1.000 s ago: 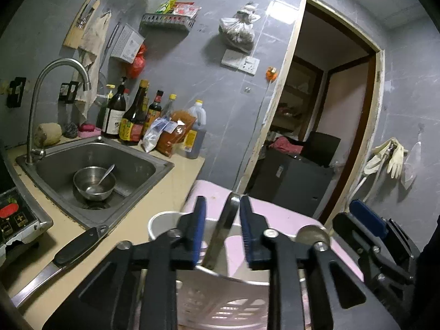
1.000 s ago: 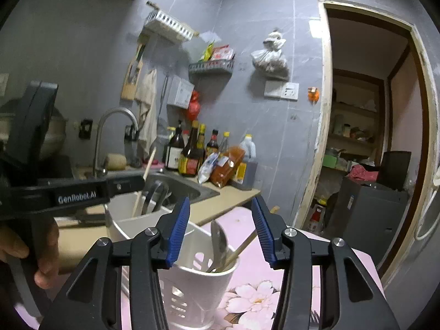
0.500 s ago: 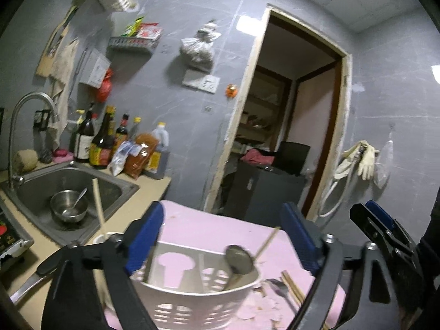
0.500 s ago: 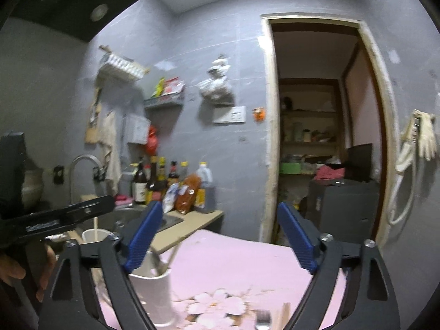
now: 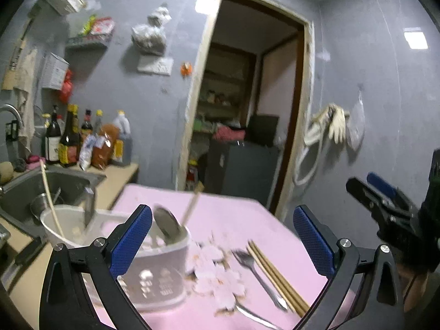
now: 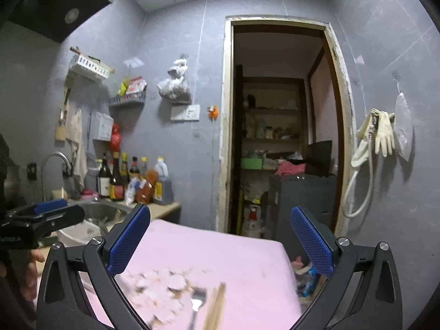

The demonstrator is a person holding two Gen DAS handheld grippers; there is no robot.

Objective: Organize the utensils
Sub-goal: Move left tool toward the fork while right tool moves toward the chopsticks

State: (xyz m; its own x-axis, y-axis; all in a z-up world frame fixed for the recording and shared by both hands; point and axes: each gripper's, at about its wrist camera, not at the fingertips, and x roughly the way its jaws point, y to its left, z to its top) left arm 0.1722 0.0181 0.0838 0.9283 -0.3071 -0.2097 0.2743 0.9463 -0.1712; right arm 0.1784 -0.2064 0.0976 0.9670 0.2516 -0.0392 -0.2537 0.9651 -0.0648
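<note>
Standing at the table's (image 5: pixel 225 209) left edge, the caddy (image 5: pixel 162 272) holds a spoon (image 5: pixel 166 225) upright, while both grippers, left (image 5: pixel 222 243) and right (image 6: pixel 220 243), jaws opening and empty, likely ready for the fork (image 5: pixel 257 272) and chopsticks (image 5: pixel 277 277) lying flat rightward.

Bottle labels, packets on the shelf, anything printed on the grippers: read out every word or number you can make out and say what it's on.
None can be read.
Labels on the dark glass bottles by the steel sink: too blurred.
Red and white packets on the wall shelf: too small.
White marking on the black left gripper, at the frame edge: cut off, unreadable.
</note>
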